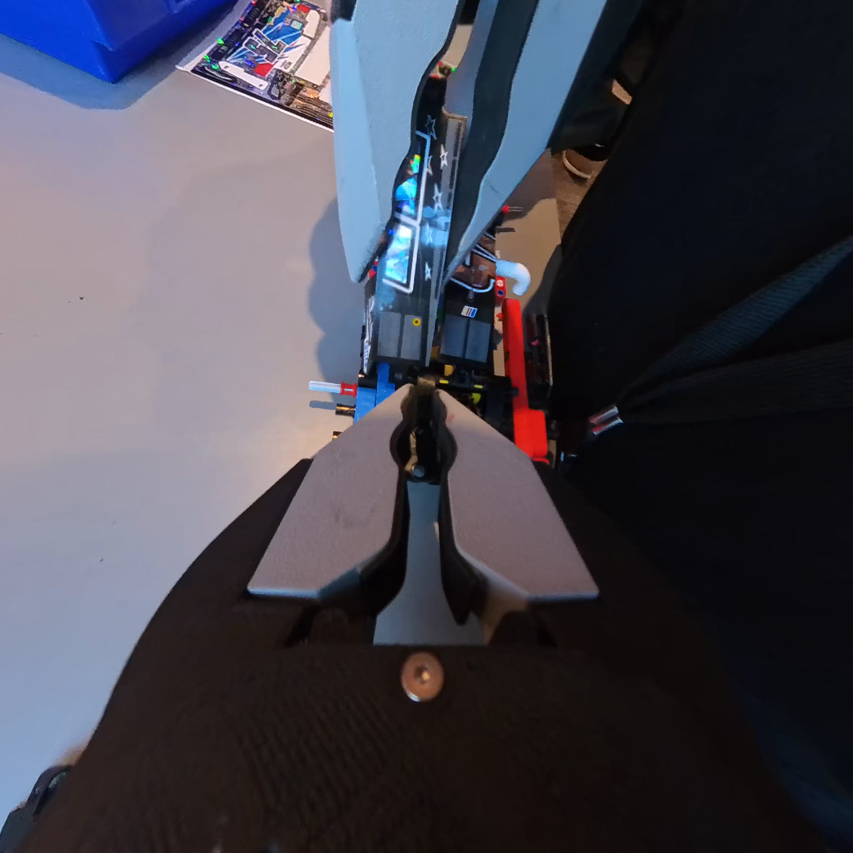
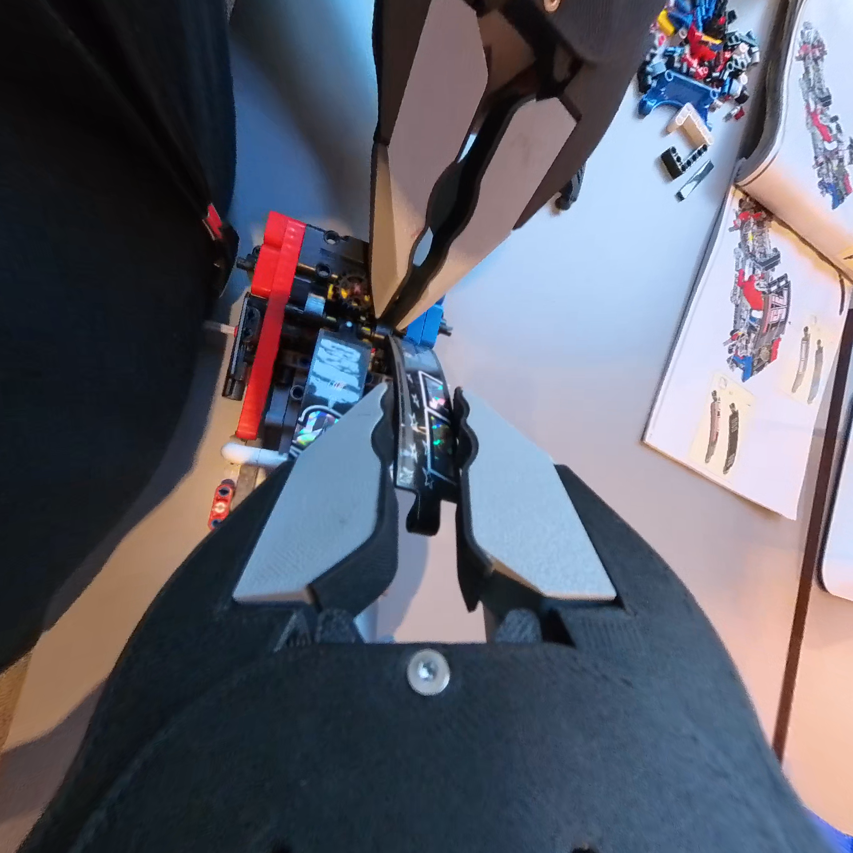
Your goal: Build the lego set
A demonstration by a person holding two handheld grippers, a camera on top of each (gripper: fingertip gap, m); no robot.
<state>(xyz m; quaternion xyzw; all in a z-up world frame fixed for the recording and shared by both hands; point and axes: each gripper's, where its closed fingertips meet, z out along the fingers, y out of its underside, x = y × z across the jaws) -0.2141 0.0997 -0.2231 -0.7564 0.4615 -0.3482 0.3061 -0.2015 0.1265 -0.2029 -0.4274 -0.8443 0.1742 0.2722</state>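
Right gripper (image 2: 422, 401) clamped on starred panel (image 2: 427, 424); left gripper (image 1: 422, 392) pinching a black connector (image 1: 422, 443) at the model (image 2: 295, 323). Advise straight, steady seating pressure.

From your left gripper (image 1: 422, 397), open table (image 1: 138, 323) lies at nine o'clock; the lego model (image 1: 517, 369) and the right gripper (image 1: 406, 272) block twelve.

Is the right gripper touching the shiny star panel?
Touching. The right wrist view shows the right gripper with its jaws closed against both sides of the star panel.
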